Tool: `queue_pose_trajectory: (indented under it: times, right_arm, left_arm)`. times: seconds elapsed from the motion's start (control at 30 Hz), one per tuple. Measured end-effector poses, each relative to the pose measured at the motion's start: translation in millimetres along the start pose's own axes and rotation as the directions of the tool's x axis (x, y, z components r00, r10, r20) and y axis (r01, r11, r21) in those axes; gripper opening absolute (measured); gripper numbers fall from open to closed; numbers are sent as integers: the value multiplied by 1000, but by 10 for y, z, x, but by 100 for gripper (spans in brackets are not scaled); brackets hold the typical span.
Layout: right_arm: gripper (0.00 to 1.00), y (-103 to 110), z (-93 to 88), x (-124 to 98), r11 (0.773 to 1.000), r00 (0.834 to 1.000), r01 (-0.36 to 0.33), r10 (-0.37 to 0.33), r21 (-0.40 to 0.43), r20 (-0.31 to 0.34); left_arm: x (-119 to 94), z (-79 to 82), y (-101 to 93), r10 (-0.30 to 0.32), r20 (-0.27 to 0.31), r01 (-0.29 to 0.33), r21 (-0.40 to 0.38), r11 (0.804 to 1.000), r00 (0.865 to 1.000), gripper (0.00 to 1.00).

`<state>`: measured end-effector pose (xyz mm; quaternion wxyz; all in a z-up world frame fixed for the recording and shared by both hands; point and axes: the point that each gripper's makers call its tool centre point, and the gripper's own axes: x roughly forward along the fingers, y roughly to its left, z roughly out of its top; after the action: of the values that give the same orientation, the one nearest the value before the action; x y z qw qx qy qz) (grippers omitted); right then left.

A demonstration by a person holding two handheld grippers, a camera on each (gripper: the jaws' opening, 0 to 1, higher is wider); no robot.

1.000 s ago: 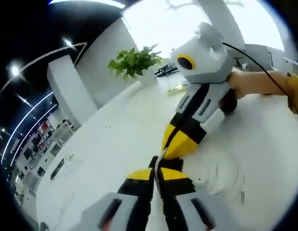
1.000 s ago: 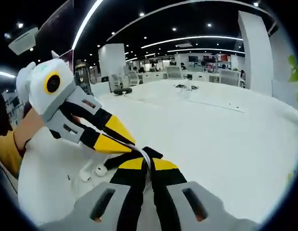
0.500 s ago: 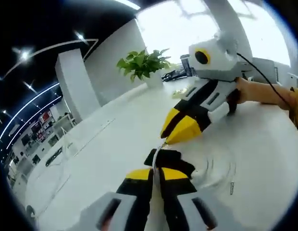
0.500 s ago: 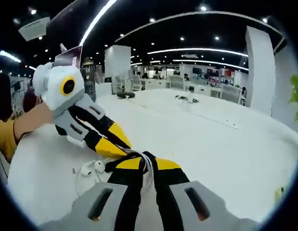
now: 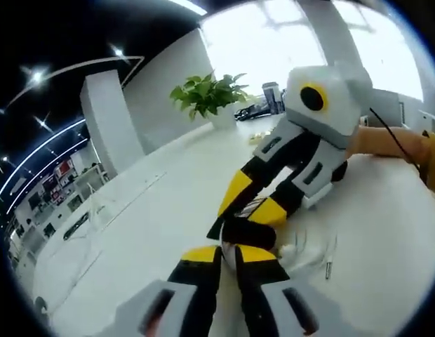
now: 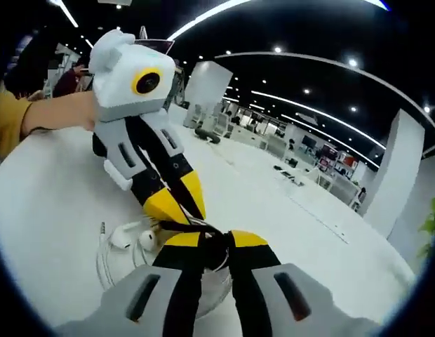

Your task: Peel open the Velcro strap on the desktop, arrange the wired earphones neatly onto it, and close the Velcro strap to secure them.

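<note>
Open-plan office behind, white desk [image 6: 309,232] underneath, potted plant [image 5: 203,95] at the far edge in the left gripper view

Left gripper [image 5: 228,254]: jaws pinched together on the near end of the black strap [image 5: 247,232], white earphone cable running between the tips. Right gripper [image 6: 207,242]: jaws likewise closed on the strap [image 6: 203,242] from the opposite side, so both claws meet nose to nose on the same small piece

Earphones [image 6: 130,237]: two white buds lying on the desk just left of the right gripper's tips, cable looped in a loose coil beside and under the strap, plug [image 5: 329,267] lying free on the desk to the right in the left gripper view

Probably the closing step, or wrapping the strap round the coil. Cannot tell whether the hook and loop faces are already mated; overlap hidden between the jaws

To do it well:
- hold one end fixed, pull the other across it, not upward, so the coil stays bundled
- keep every loop inside the wrap before pressing; stray loop near the plug looks likely to slip out
- press flat over the overlap, then release one claw at a time
- avoid pinching the cable between the faces, weak hold otherwise

Risk: buds dragged off the pile if the strap gets lifted
</note>
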<state>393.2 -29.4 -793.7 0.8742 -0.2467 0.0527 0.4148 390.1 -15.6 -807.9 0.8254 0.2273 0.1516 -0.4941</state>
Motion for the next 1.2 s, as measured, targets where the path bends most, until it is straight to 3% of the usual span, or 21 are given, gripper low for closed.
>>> queue_pose_trajectory:
  times: [0.33, 0.47, 0.57, 0.67, 0.7, 0.77, 0.8, 0.87, 0.93, 1.07, 1.2]
  right_arm:
    - [5, -94, 62, -2, 997, 999, 10, -14, 71, 47]
    - [4, -68, 77, -22, 993, 998, -18, 11, 116, 58]
    - [4, -32, 163, -75, 986, 994, -53, 36, 161, 105]
    - [3, 2, 135, -105, 982, 994, -70, 53, 177, 99]
    - [3, 69, 148, -128, 974, 991, -106, 85, 200, 106]
    - [3, 112, 346, -186, 949, 971, -161, 104, 270, 214]
    - [3, 90, 387, -223, 947, 969, -161, 99, 279, 225]
    - [3, 21, 320, -245, 965, 981, -112, 70, 235, 181]
    - [3, 35, 328, -275, 949, 974, -136, 75, 285, 215]
    - [3, -23, 319, -270, 947, 976, -115, 51, 301, 213]
    - [3, -56, 313, -252, 938, 975, -104, 31, 331, 218]
  left_arm:
    - [-17, 53, -61, -6, -1, 6, 39, 999, 1000, 19]
    - [-39, 103, -77, 11, 5, -11, 50, 999, 1000, 19]
    - [-40, 134, -110, 17, 13, -17, 65, 998, 1000, 19]
    - [-41, 143, -165, 13, -1, -13, 78, 997, 1000, 19]
    - [-50, 146, -176, 14, -2, -14, 81, 997, 1000, 19]
    - [-79, 145, -180, 21, -10, -20, 72, 997, 1000, 20]
    - [-88, 140, -177, 24, -13, -23, 71, 997, 1000, 20]
    - [-110, 139, -141, 51, -16, -49, 89, 995, 999, 21]
    - [-117, 151, -150, 50, -11, -48, 93, 995, 999, 21]
    - [-111, 256, -224, 33, 39, -37, 118, 992, 999, 21]
    - [-53, 237, -344, 14, 27, -18, 134, 991, 1000, 19]
